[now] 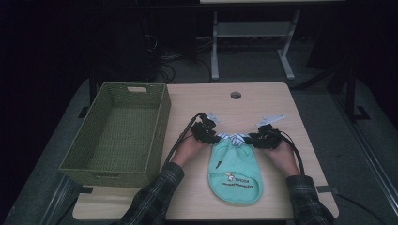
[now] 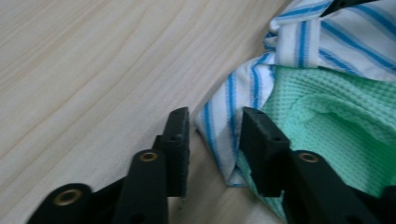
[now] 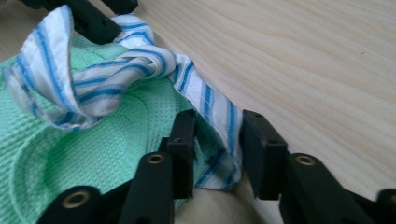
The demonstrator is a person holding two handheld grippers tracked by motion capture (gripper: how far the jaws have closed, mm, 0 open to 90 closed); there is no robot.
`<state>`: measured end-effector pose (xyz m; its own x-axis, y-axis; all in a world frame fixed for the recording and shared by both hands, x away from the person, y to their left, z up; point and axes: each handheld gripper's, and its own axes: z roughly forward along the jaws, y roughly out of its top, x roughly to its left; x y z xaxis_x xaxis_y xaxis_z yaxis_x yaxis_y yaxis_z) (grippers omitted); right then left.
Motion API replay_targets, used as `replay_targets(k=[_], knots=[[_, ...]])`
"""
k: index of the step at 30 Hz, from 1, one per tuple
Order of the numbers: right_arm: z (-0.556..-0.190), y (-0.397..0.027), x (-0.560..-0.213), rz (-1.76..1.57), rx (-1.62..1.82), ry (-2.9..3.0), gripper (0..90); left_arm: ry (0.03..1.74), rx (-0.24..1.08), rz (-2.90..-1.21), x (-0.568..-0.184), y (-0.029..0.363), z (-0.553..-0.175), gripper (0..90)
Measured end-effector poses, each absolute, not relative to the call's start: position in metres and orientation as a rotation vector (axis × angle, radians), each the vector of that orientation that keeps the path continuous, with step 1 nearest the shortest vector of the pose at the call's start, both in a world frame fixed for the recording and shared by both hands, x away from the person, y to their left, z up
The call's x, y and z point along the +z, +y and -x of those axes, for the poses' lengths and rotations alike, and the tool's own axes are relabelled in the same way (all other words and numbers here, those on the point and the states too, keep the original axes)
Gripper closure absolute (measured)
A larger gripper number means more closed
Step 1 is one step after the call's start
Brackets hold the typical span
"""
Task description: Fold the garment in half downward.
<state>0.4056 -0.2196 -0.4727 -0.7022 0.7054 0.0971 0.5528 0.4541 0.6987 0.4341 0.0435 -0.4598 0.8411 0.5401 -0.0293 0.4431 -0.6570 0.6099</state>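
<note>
Left of green bib (image 1: 234, 171), wicker basket (image 1: 119, 131); both grippers' jaws apart around striped ties (image 1: 233, 138).

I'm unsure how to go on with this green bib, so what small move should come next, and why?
Probably close both sets of jaws fully on the striped trim. The left gripper and right gripper each straddle a top corner of the bib, but the pads do not seem to pinch the cloth yet, so lifting now could leave it on the table.

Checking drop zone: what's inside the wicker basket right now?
The wicker basket shows bare woven floor and inner walls, nothing in it. The strip of floor just behind its near wall is hidden. The green bib lies outside on the table.
</note>
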Motion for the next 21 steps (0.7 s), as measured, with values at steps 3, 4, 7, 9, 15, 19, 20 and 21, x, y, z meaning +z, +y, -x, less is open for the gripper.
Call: replay_targets(k=[3, 4, 7, 9, 15, 19, 20, 21], knots=[[-0.4049, -0.2198, -0.4725, -1.102, 1.092, 2.504, 73.6, 0.704, 0.187, -2.390, -0.4597, 0.0428, -0.4333, 70.3], [-0.4046, -0.2197, -0.4723, -1.106, 1.092, 2.506, 75.0, 0.700, 0.182, -2.392, -0.4597, 0.0428, -0.4334, 72.2], [-0.4042, -0.2202, -0.4724, -1.113, 1.103, 2.516, 79.6, 0.696, 0.164, -2.393, -0.4595, 0.0429, -0.4332, 78.3], [-0.4045, -0.2215, -0.4726, -1.112, 1.108, 2.525, 82.2, 0.699, 0.140, -2.387, -0.4597, 0.0435, -0.4335, 81.0], [-0.4049, -0.2217, -0.4726, -1.140, 1.120, 2.523, 84.3, 0.696, 0.167, -2.385, -0.4600, 0.0428, -0.4303, 85.3], [-0.4056, -0.2219, -0.4719, -1.162, 1.120, 2.530, 84.5, 0.704, 0.184, -2.384, -0.4592, 0.0429, -0.4285, 85.7], [-0.4057, -0.2223, -0.4716, -1.162, 1.120, 2.532, 84.5, 0.698, 0.193, -2.385, -0.4589, 0.0427, -0.4272, 85.7], [-0.4061, -0.2226, -0.4715, -1.163, 1.123, 2.532, 84.6, 0.691, 0.202, -2.388, -0.4584, 0.0425, -0.4261, 85.7]])
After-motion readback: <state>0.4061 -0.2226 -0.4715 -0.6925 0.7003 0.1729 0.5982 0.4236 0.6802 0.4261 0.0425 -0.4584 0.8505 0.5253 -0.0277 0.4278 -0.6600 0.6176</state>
